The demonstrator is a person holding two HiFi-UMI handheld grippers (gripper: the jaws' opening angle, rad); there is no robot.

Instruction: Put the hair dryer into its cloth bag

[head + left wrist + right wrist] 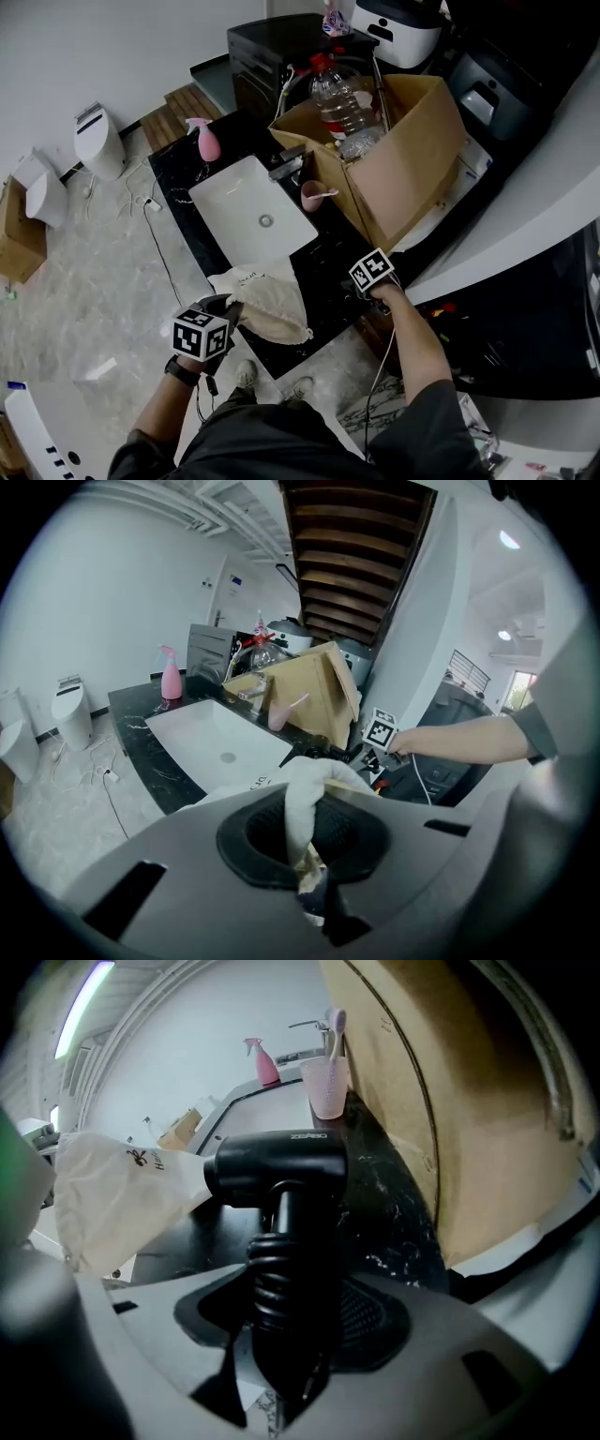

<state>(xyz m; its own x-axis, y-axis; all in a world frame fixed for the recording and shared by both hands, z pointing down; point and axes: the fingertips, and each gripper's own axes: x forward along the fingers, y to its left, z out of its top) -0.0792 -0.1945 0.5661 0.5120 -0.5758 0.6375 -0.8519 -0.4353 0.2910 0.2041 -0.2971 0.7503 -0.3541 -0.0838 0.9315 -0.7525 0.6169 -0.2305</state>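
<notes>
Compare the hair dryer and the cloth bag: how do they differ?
The hair dryer is black and rigid; the cloth bag is cream and limp. The right gripper grips the hair dryer's handle; the left gripper pinches a fold of the cloth bag. Both are held by a gripper.

Left tool (314, 885) clamped shut, right tool (281, 1368) gripping, both angled downward.

A dark short-sleeved shirt (281, 442) and black wristband (181, 371) are worn; black-and-white marker cubes (200, 335) are carried on the left gripper (231, 307) and right gripper (364, 293).
</notes>
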